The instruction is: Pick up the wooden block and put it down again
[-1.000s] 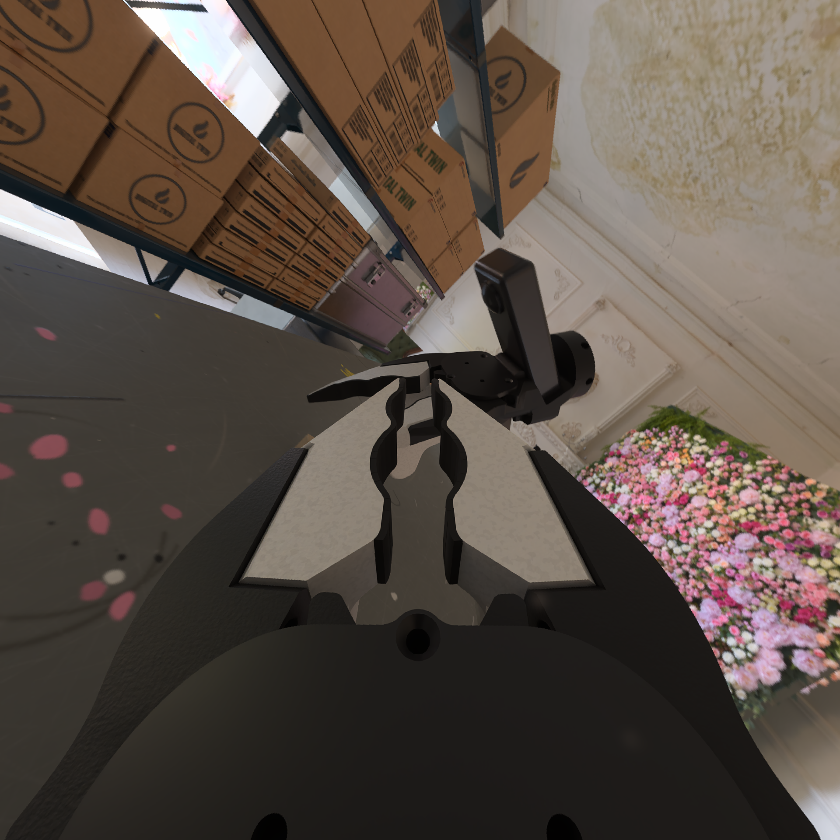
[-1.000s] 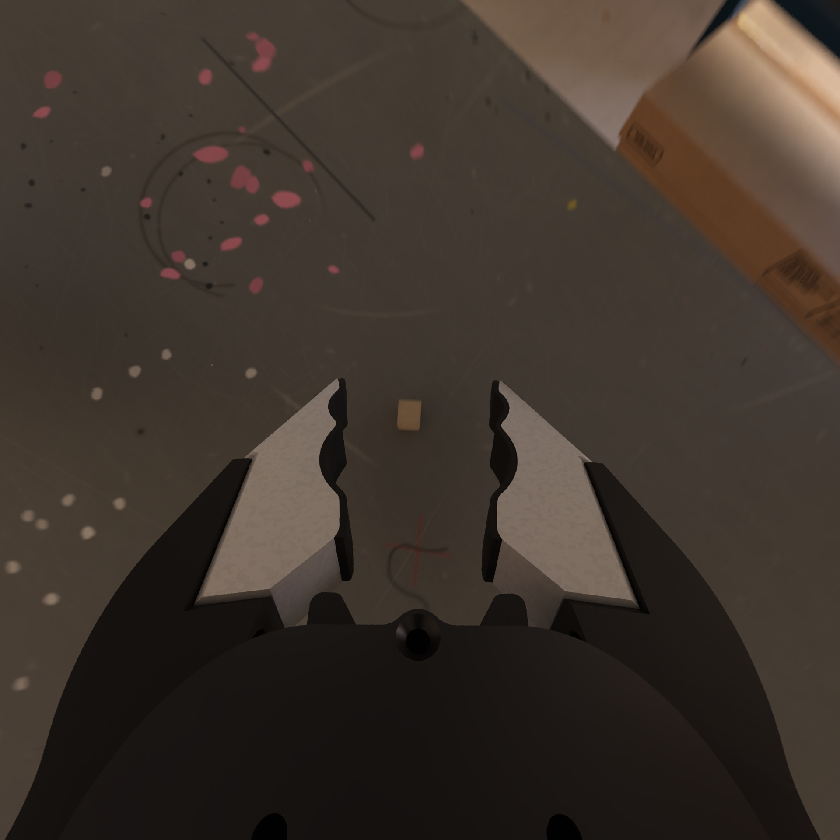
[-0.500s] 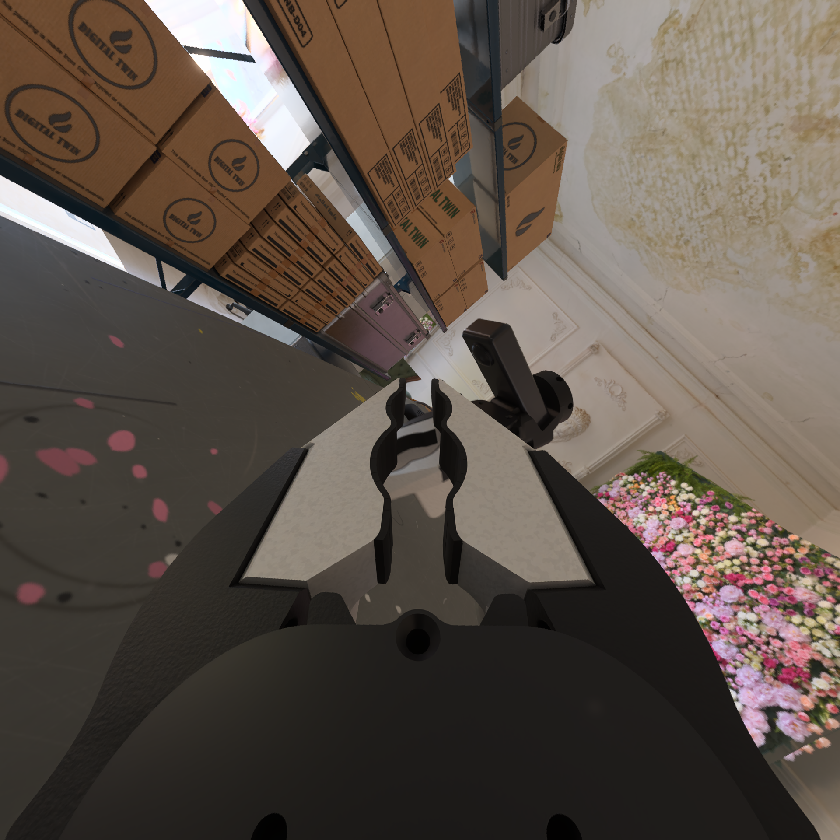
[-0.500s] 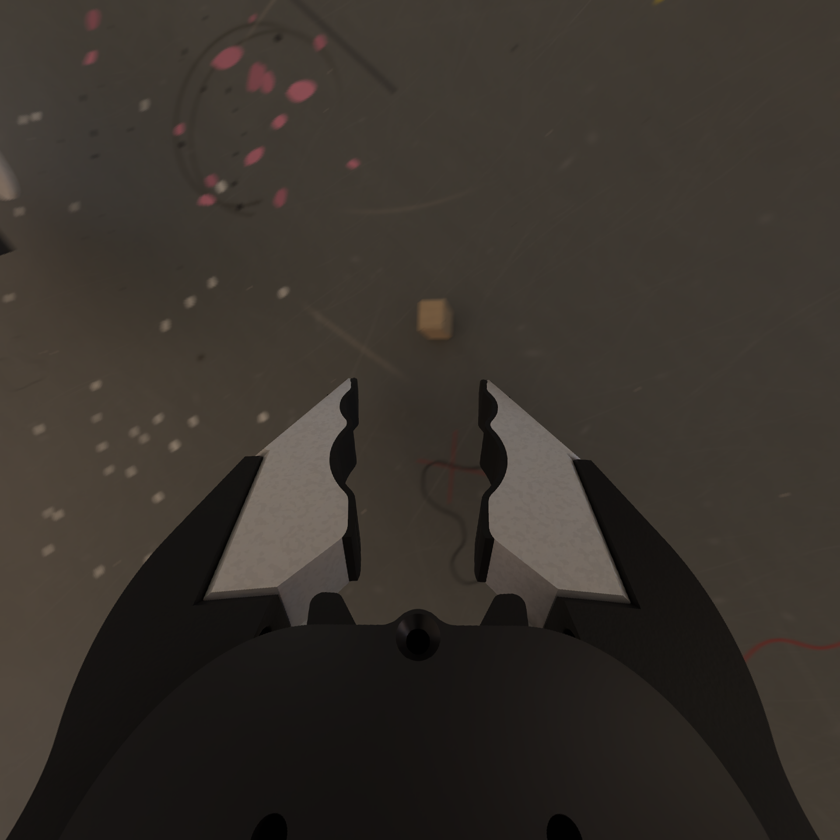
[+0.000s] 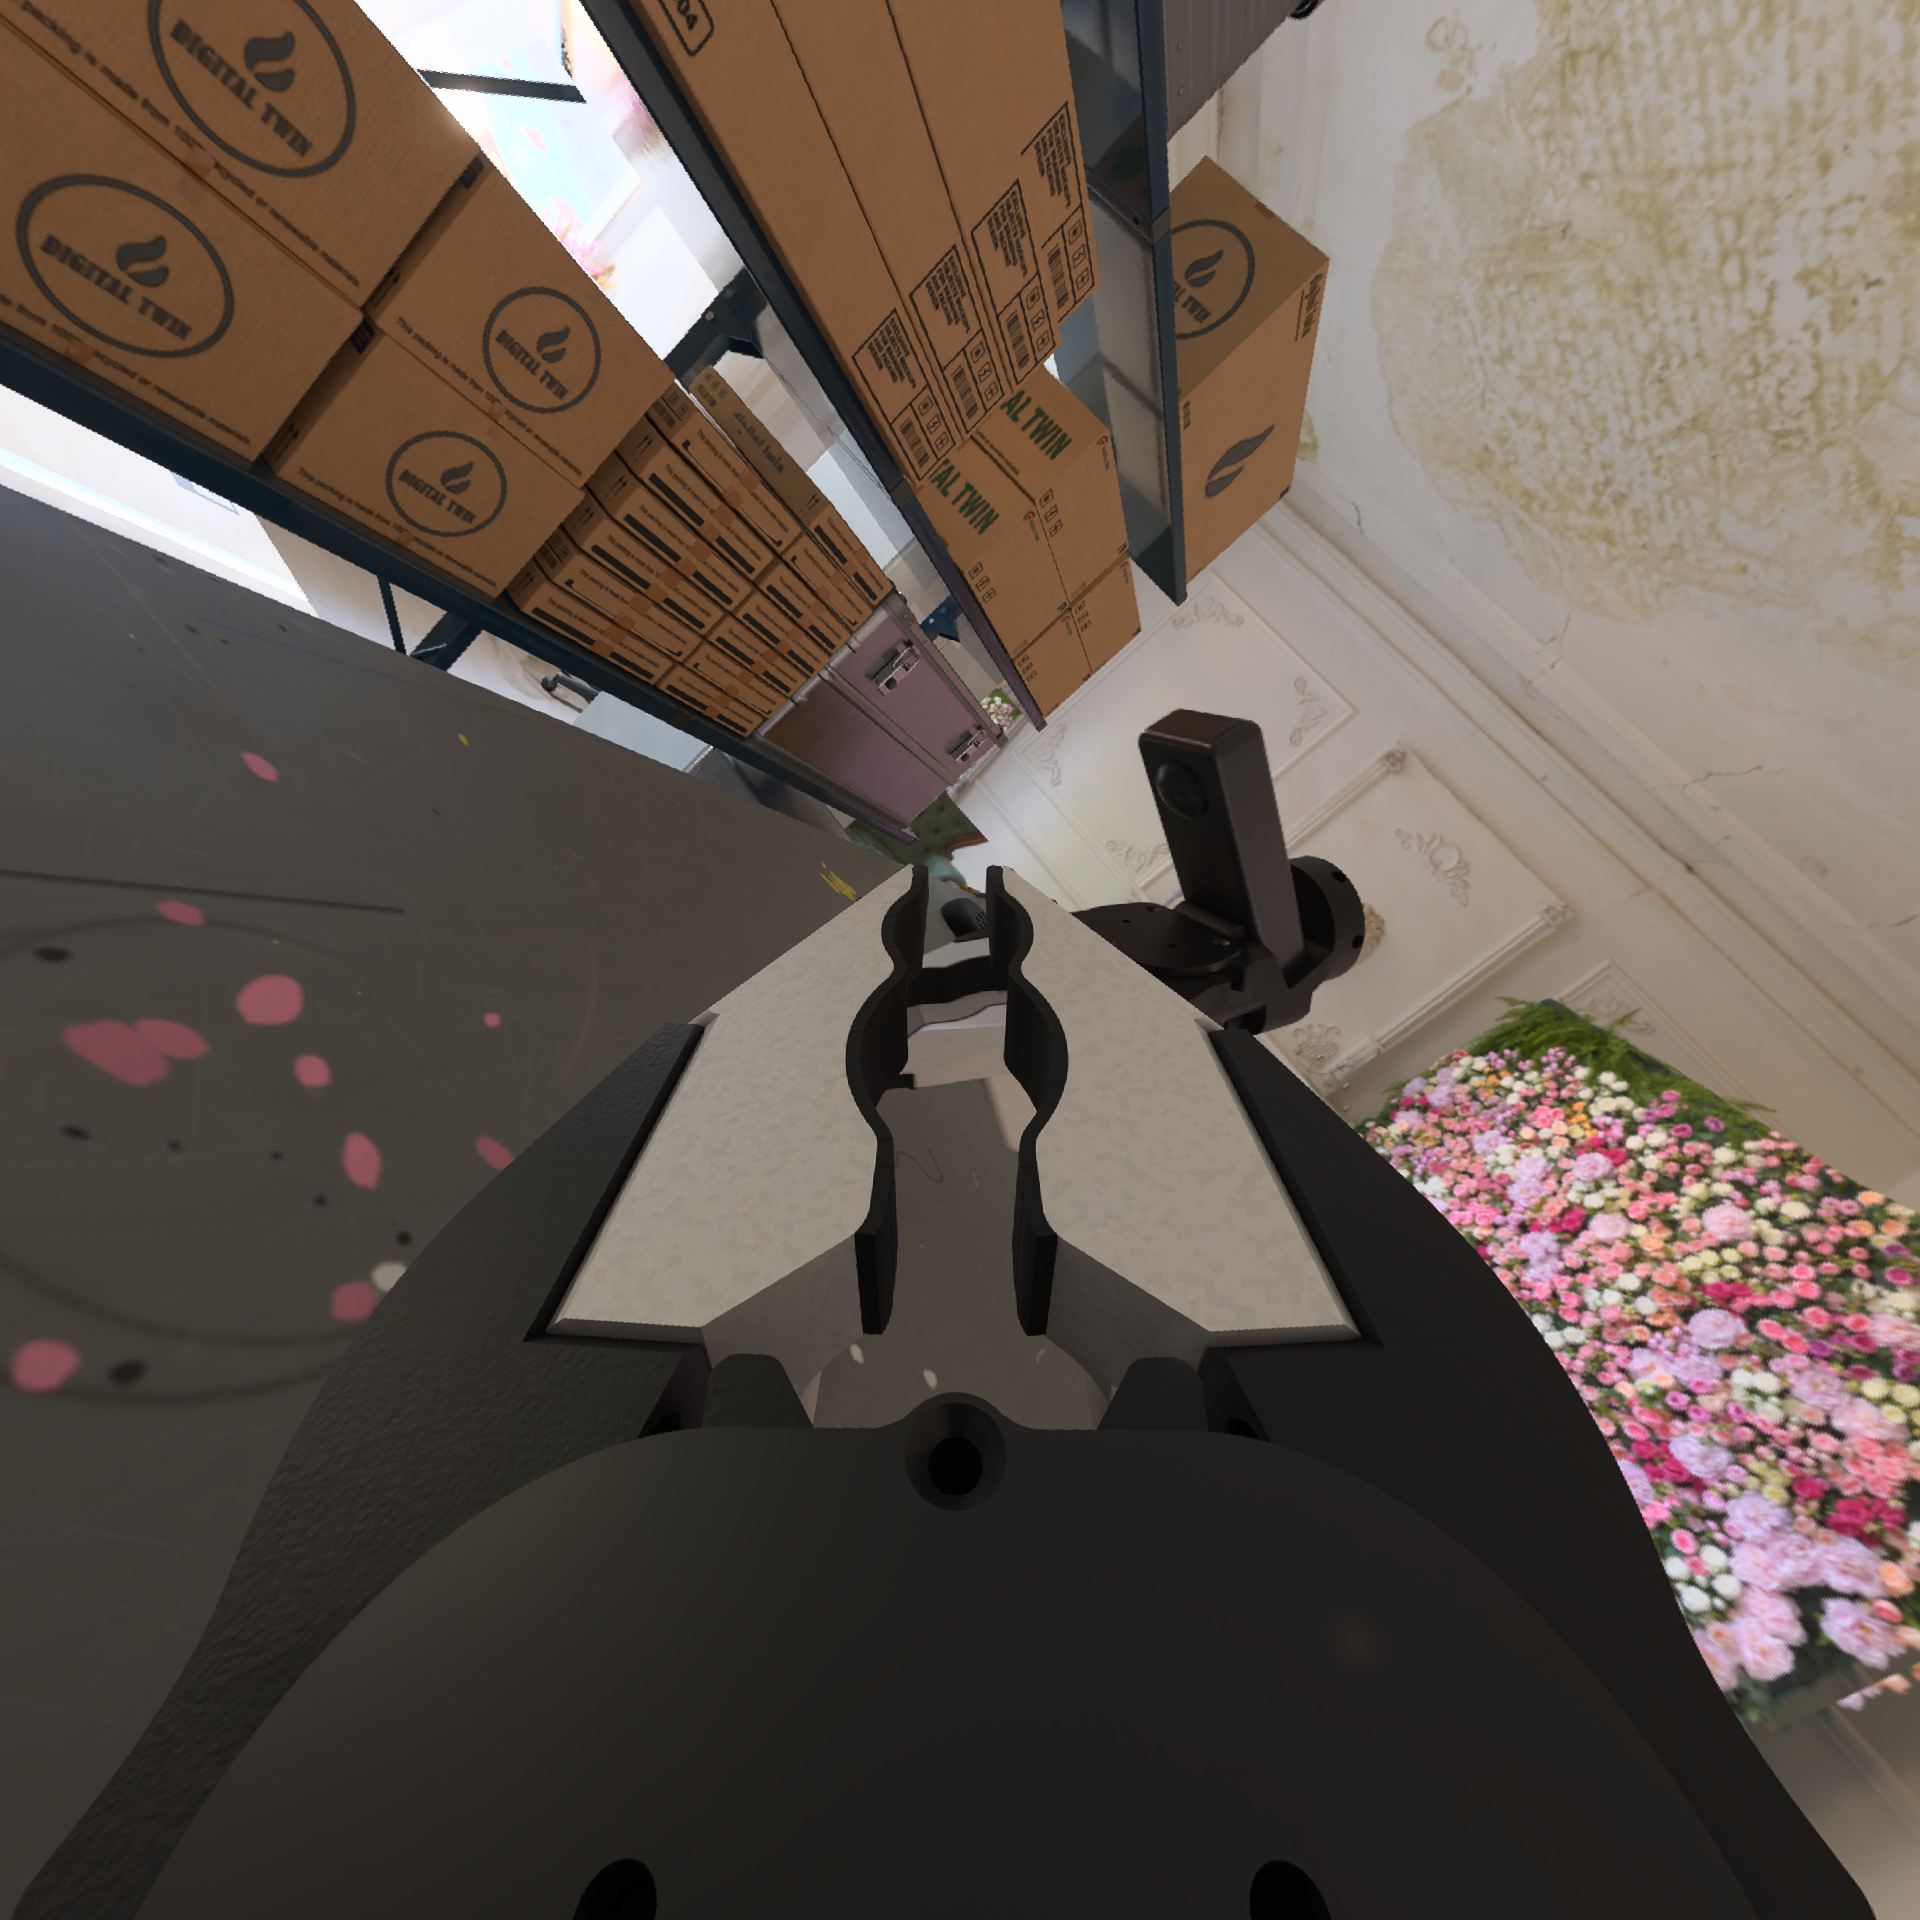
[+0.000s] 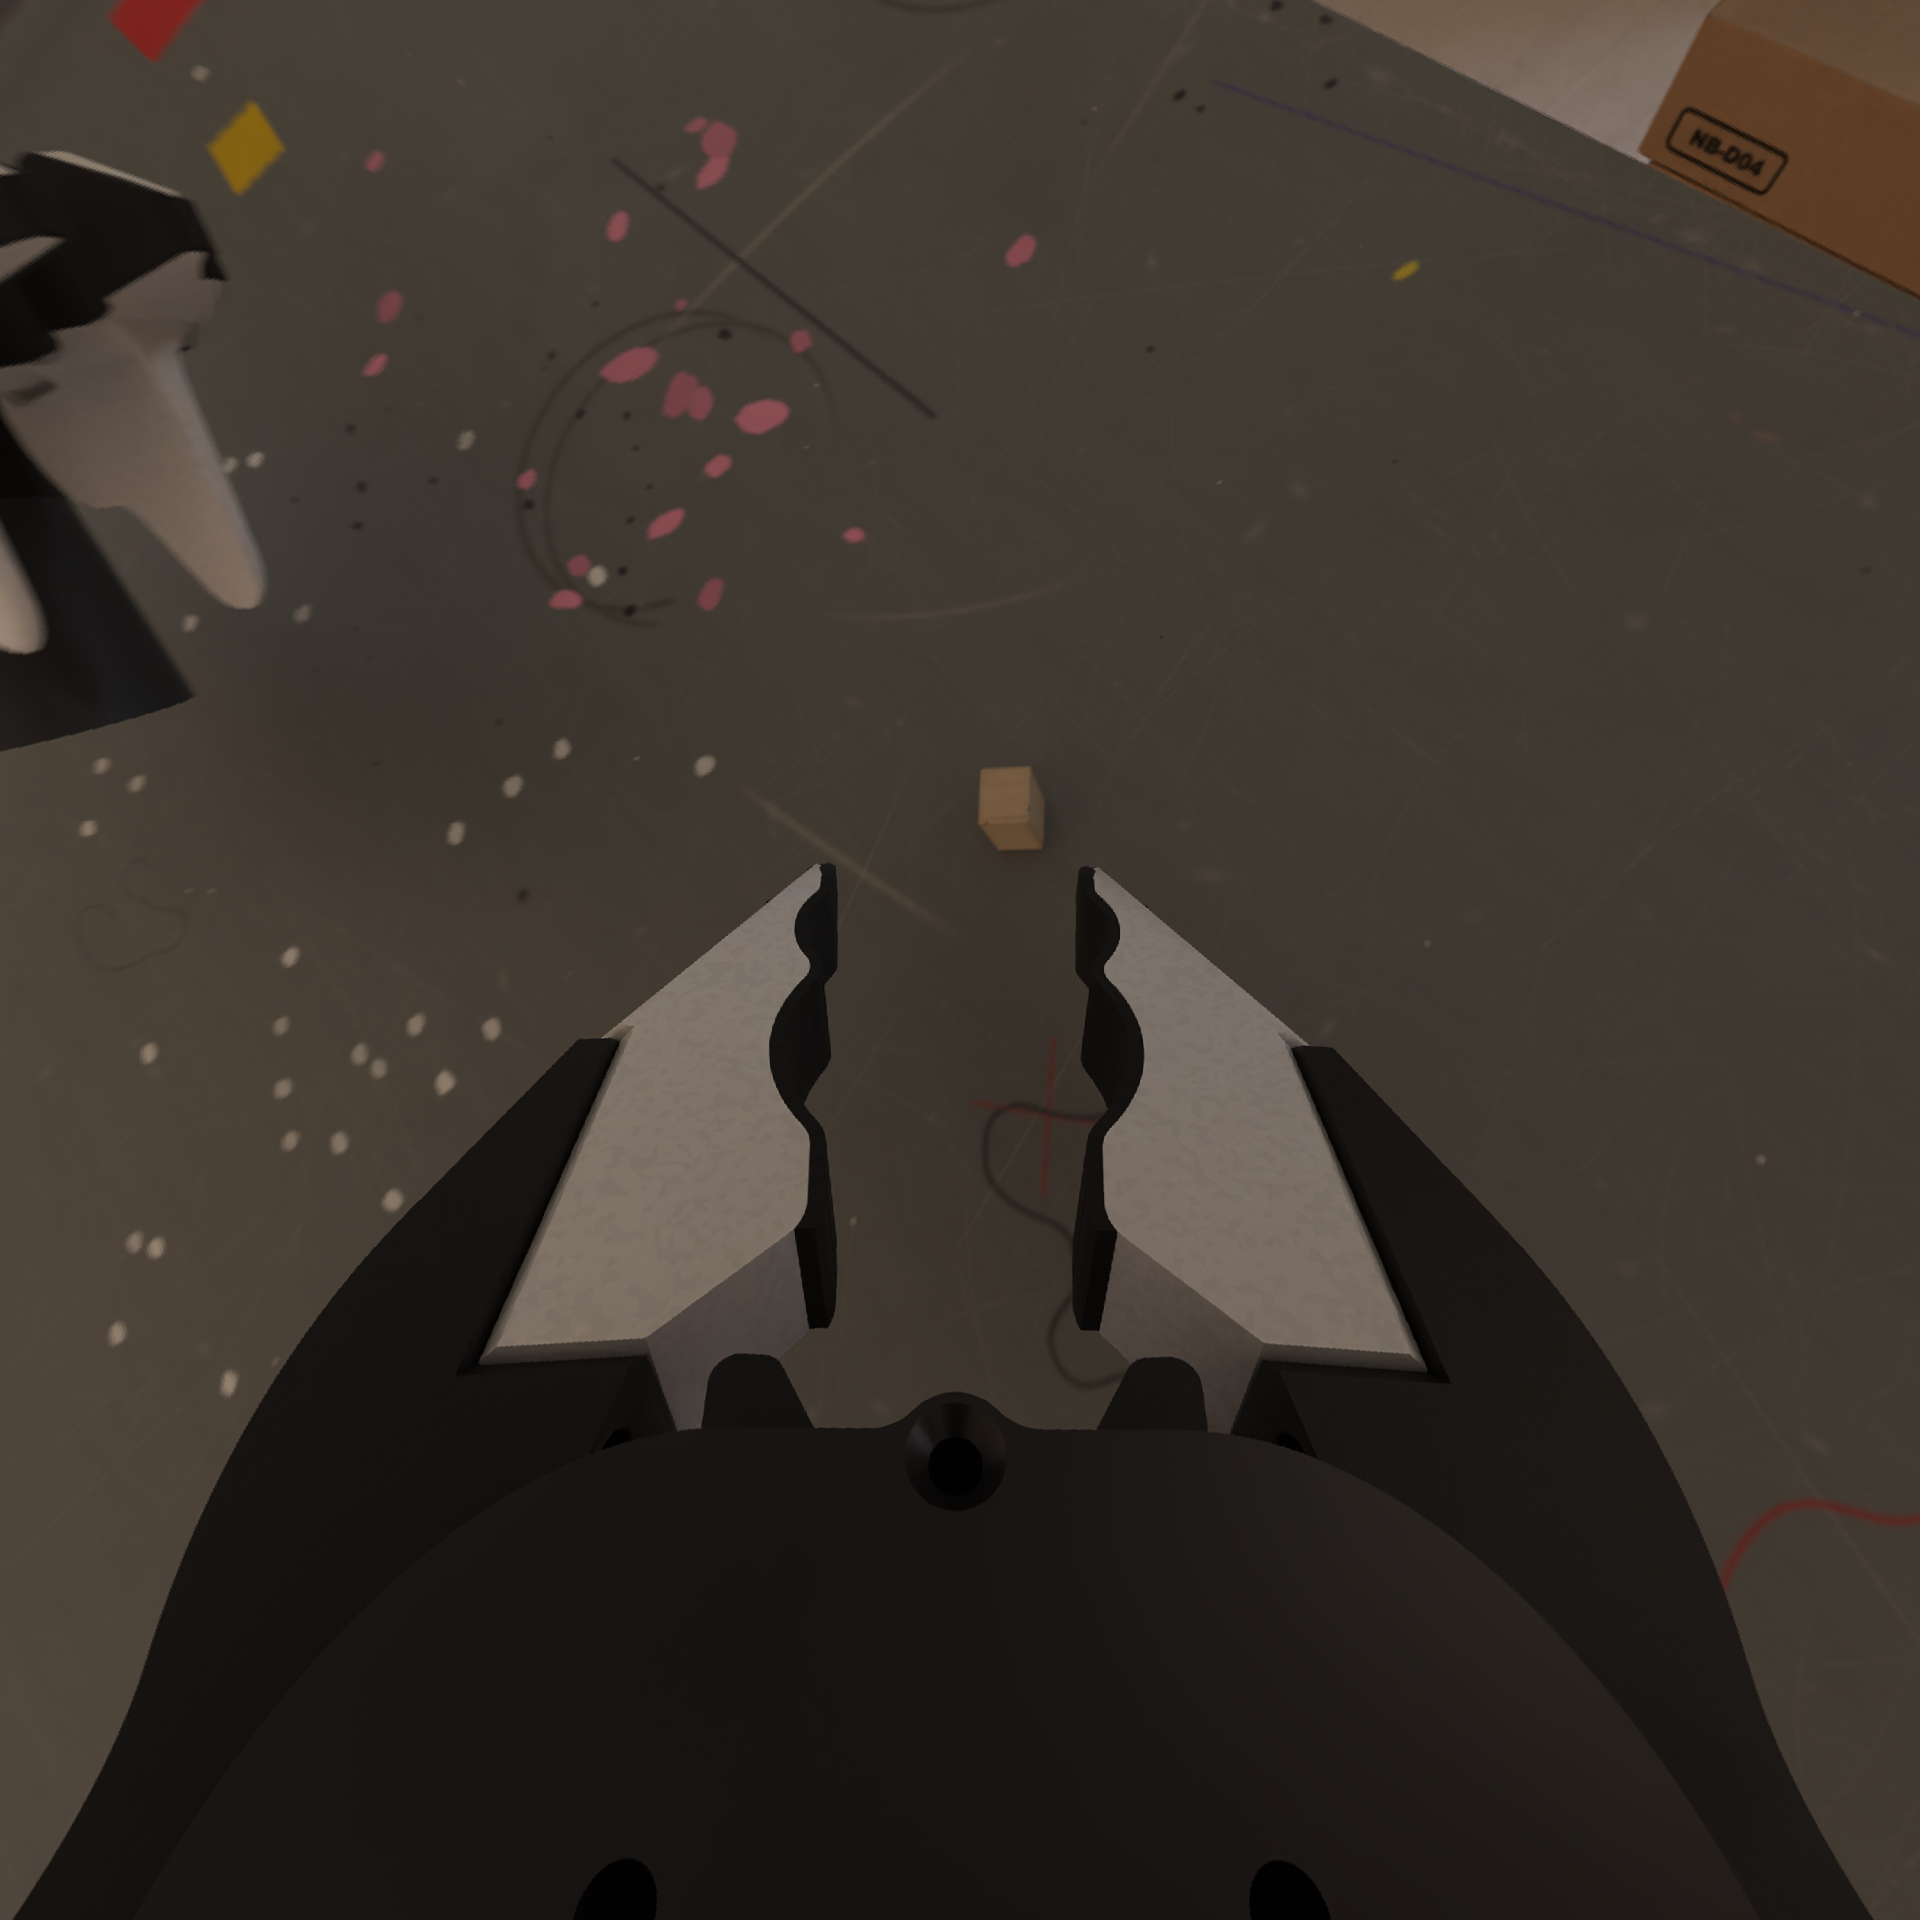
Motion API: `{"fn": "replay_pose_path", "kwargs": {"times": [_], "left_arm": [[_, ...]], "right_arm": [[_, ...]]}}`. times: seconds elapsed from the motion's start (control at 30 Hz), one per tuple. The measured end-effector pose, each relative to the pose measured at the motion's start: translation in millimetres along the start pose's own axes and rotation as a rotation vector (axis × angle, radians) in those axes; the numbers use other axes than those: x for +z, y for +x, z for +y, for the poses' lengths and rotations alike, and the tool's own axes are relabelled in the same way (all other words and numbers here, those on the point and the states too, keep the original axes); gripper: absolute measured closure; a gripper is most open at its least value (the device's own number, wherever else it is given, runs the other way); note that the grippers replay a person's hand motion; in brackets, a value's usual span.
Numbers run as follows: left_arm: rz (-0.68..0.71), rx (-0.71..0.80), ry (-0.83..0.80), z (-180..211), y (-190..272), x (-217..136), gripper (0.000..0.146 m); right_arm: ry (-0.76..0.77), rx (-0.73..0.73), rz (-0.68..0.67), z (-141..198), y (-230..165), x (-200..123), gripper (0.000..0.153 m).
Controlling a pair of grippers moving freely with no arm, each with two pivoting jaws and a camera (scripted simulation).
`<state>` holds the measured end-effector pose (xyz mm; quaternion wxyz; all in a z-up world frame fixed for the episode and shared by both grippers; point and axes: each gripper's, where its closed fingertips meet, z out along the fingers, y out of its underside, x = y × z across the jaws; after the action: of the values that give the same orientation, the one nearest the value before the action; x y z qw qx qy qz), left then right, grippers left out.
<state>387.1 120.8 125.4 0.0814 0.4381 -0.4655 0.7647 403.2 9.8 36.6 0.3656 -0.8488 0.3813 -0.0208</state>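
Observation:
The small pale wooden block lies on the dark grey table, just beyond my right gripper's fingertips and slightly right of their centre line. My right gripper is open and empty, above the table and apart from the block. My left gripper points out over the table edge, its jaws close together with nothing between them. The block does not show in the left wrist view. The right gripper's black body shows there past my left fingertips. The left gripper's white fingers show at the far left of the right wrist view.
The table bears pink and white paint spots, a thin black line and a red cross mark. A cardboard box stands past the table's far right edge. Shelves of cardboard boxes and a flower wall lie beyond the table.
My right gripper has drawn back from the block, which was between its fingertips and now lies ahead of them. Its jaws have narrowed somewhat. The left gripper's view has shifted slightly.

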Motion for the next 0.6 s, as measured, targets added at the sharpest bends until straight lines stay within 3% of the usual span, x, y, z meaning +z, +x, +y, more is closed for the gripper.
{"fn": "replay_pose_path", "kwargs": {"times": [0.23, 0.33, 0.37, 0.5, 0.6], "left_arm": [[0.039, -0.097, 0.009, 0.6, -1.4, -0.4, 0.135], [0.078, -0.18, 0.041, -3.0, -1.9, -2.2, 0.136], [0.101, -0.215, 0.06, -5.6, -1.7, -3.4, 0.135], [0.191, -0.36, 0.166, -18.7, -3.0, -10.9, 0.135], [0.215, -0.379, 0.201, -22.7, -1.5, -12.9, 0.135]], "right_arm": [[-0.066, 0.007, 0.035, -2.1, 6.1, 27.1, 0.112], [-0.083, -0.038, 0.099, -3.1, 9.8, 30.0, 0.14], [-0.067, -0.052, 0.107, -6.1, 7.8, 29.8, 0.142], [0.184, -0.132, 0.041, -41.6, -31.3, 14.4, 0.142], [0.38, -0.232, -0.039, -71.1, -79.2, -4.6, 0.142]]}}
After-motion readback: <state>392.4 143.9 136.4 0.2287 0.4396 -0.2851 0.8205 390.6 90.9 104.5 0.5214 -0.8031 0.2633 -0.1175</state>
